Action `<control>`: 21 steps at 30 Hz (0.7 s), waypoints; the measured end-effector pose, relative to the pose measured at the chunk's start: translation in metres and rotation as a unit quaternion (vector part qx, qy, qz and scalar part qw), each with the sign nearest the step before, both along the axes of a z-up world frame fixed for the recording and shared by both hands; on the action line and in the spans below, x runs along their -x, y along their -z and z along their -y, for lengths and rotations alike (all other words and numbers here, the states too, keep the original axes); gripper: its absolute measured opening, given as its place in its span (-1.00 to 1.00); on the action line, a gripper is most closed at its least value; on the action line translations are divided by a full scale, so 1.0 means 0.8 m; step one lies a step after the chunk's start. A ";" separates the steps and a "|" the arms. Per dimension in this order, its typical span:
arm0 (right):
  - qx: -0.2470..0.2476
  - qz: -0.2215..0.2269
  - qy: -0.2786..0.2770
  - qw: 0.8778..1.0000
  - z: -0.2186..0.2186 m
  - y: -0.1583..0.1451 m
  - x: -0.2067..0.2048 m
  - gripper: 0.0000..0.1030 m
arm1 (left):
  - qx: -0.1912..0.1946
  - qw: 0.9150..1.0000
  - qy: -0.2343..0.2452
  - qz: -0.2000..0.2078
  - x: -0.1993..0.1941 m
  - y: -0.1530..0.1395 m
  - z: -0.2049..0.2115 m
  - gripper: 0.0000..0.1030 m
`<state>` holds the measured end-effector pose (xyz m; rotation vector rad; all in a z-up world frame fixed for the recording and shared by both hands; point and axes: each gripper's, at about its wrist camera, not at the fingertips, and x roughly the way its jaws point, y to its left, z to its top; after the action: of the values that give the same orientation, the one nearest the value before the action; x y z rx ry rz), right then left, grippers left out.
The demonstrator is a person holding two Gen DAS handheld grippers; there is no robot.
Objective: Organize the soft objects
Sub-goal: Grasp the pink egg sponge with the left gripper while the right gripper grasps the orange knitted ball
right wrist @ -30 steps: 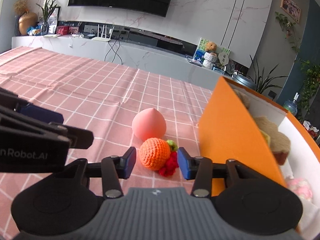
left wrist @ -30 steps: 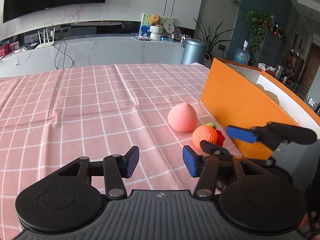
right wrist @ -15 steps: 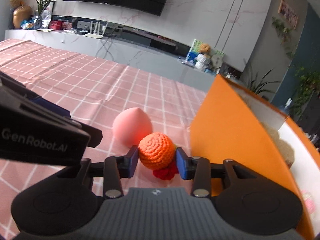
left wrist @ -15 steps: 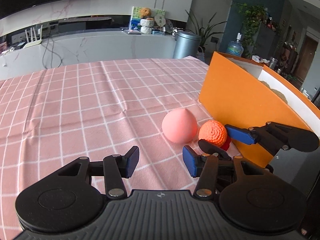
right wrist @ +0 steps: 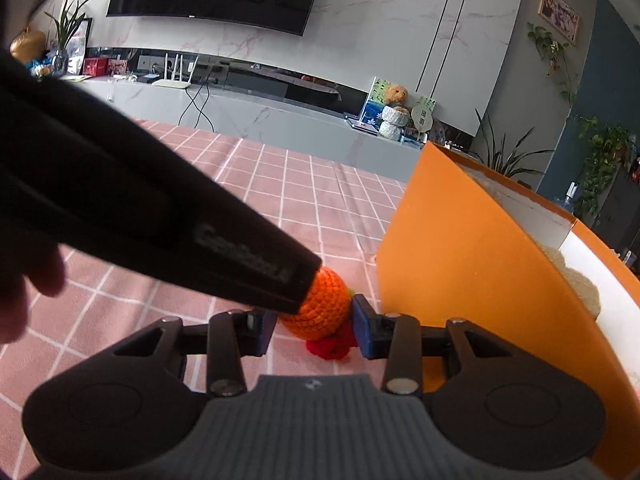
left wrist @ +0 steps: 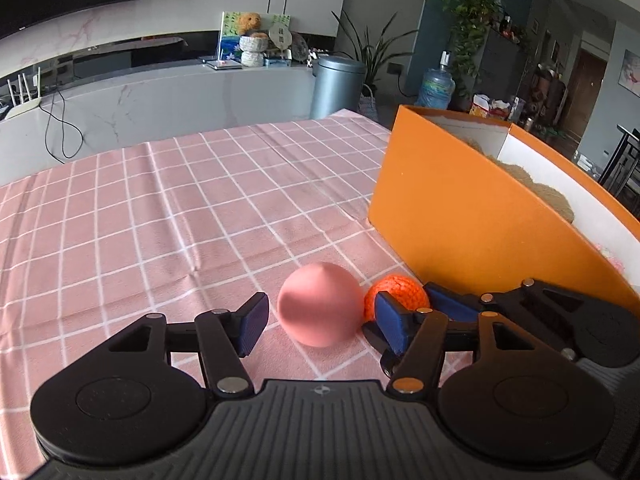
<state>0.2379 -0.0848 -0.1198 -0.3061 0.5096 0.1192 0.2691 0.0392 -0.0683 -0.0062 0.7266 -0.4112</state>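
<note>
A pink peach-shaped soft toy (left wrist: 318, 309) lies on the pink checked tablecloth (left wrist: 160, 208), between the fingers of my open left gripper (left wrist: 320, 322), untouched by either pad. Right beside it lies an orange crocheted toy (left wrist: 396, 290) with red and green bits. My right gripper (right wrist: 314, 330) has its blue pads against both sides of the orange crocheted toy (right wrist: 320, 308), which rests on the cloth. The left gripper's body hides the peach in the right wrist view. The orange box (left wrist: 460, 216) stands just right of both toys.
The orange box (right wrist: 460, 248) has white inner walls and holds a tan plush toy (right wrist: 580, 276) and something pink (left wrist: 612, 258). The table's far edge runs along the back, with a grey counter and bin behind it.
My left gripper moved forward and right until the peach sits between its fingers. My right gripper closed in on the orange crocheted toy. The left gripper's body now blocks much of the right view.
</note>
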 end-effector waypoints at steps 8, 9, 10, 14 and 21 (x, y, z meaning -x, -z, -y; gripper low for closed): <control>-0.066 -0.014 0.014 0.998 0.015 -0.005 -0.009 -0.23 | 0.026 0.999 -0.014 -0.011 -0.016 0.008 -0.008 0.29; -0.071 -0.015 0.016 0.997 0.016 -0.006 -0.009 -0.23 | 0.032 0.999 -0.013 -0.013 -0.016 0.009 -0.009 0.19; -0.073 -0.016 0.017 0.997 0.015 -0.006 -0.010 -0.23 | 0.037 0.999 -0.012 -0.018 -0.017 0.010 -0.009 0.16; -0.085 -0.021 0.022 0.996 0.014 -0.007 -0.010 -0.23 | 0.050 0.999 -0.012 -0.016 -0.013 0.010 -0.008 0.01; -0.105 -0.027 0.021 0.994 0.018 -0.013 -0.014 -0.23 | 0.044 0.998 -0.033 -0.011 0.001 0.003 -0.013 -0.08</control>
<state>0.2494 -0.0995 -0.1091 -0.0872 0.5514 0.1389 0.2684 0.0495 -0.0703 -0.1184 0.7278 -0.3796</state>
